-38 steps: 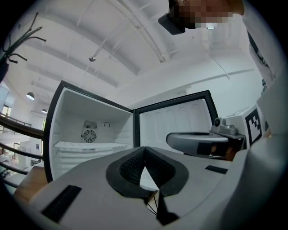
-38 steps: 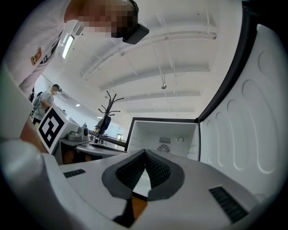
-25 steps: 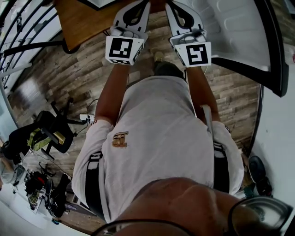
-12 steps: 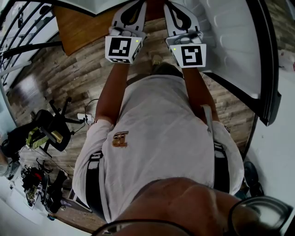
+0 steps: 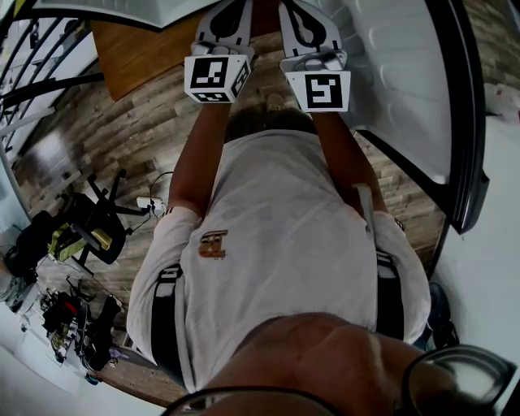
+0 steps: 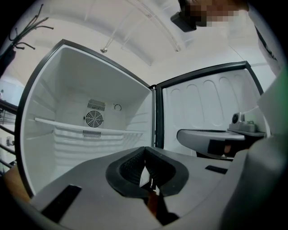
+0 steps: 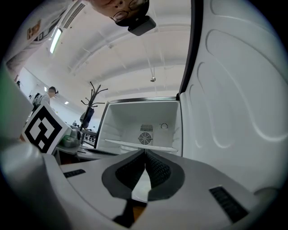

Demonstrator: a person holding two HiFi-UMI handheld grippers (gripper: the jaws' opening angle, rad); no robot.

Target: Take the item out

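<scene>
An open fridge compartment (image 6: 90,126) stands ahead, white inside, with one shelf (image 6: 85,128) and a round fan grille on the back wall. I see no item in it. Its door (image 6: 211,108) hangs open to the right. My left gripper (image 6: 145,153) is shut with nothing between its tips, held in front of the compartment. My right gripper (image 7: 145,153) is shut too and empty, facing the same compartment (image 7: 144,126) beside the door (image 7: 234,90). In the head view both grippers (image 5: 231,12) (image 5: 299,16) reach forward side by side, with their marker cubes towards me.
The open white door (image 5: 398,73) runs along the right of the head view. A brown wooden board (image 5: 138,45) lies left of the grippers over the plank floor. An office chair (image 5: 81,231) and loose clutter (image 5: 73,325) sit at the lower left. A coat stand (image 7: 92,101) rises behind the fridge.
Both grippers have moved forward, up in the head view, and drawn a little closer together. The door's dark edge has shifted to the right in that view.
</scene>
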